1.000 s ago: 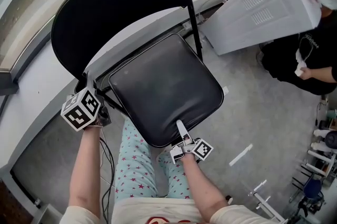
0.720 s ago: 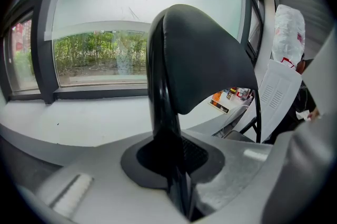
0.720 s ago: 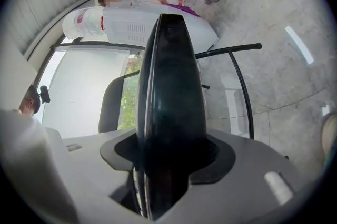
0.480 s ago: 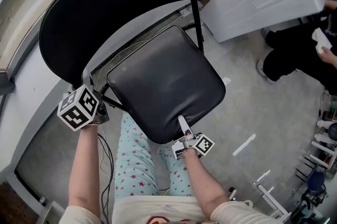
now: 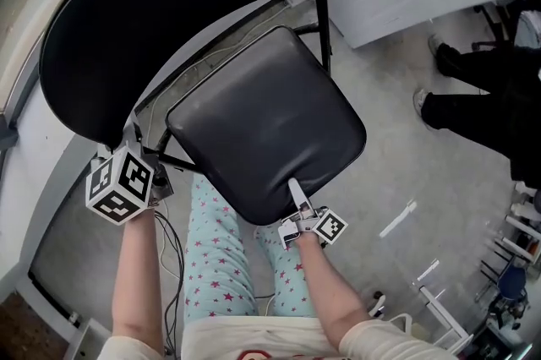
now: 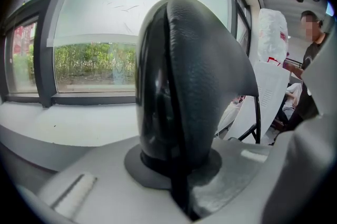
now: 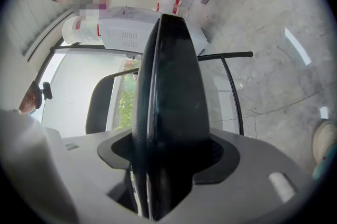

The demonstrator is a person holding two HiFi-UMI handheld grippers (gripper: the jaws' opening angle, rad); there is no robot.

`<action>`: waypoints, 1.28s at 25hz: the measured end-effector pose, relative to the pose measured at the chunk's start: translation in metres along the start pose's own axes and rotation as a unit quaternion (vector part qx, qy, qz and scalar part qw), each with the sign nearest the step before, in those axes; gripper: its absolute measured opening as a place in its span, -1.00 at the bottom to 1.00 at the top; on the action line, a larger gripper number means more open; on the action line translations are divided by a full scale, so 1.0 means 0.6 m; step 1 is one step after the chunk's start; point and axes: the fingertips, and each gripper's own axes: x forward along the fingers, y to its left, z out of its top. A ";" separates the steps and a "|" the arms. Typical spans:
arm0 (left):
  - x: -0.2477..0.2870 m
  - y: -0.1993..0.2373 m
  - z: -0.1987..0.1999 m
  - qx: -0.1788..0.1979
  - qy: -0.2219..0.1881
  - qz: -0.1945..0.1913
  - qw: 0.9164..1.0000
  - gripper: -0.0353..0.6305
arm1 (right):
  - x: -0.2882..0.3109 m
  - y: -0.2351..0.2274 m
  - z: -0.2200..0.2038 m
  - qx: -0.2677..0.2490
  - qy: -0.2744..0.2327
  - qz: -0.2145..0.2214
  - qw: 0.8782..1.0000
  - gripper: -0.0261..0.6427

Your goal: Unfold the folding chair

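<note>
While left claw [image 5: 145,149] clamps the chair's backrest [image 5: 169,20] at its lower edge, right claw [image 5: 293,188] holds seat [image 5: 262,122] front edge, jaws just easing wider, seat between them

1 chair [image 5: 269,123], 2 grippers [image 5: 138,139] [image 5: 294,191] (+1 pers. [image 5: 483,106])

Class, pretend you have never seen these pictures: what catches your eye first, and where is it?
The black folding chair fills the head view, its padded seat in the middle and its backrest upper left. The right gripper has the seat's front edge between its jaws, which have just been opening; the left gripper clamps the backrest's lower left edge.
</note>
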 end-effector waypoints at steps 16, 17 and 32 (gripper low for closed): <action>-0.024 -0.016 -0.026 -0.004 -0.017 -0.011 1.000 -0.89 | -0.010 -0.035 0.002 0.001 -0.006 0.004 1.000 0.08; -0.025 -0.014 -0.028 -0.008 -0.014 -0.013 1.000 -0.87 | -0.010 -0.035 0.001 0.002 -0.005 0.004 1.000 0.08; -0.118 -0.045 -0.202 0.008 0.120 -0.069 0.990 -0.15 | -0.058 -0.056 0.024 -0.125 0.110 -0.206 0.964 0.66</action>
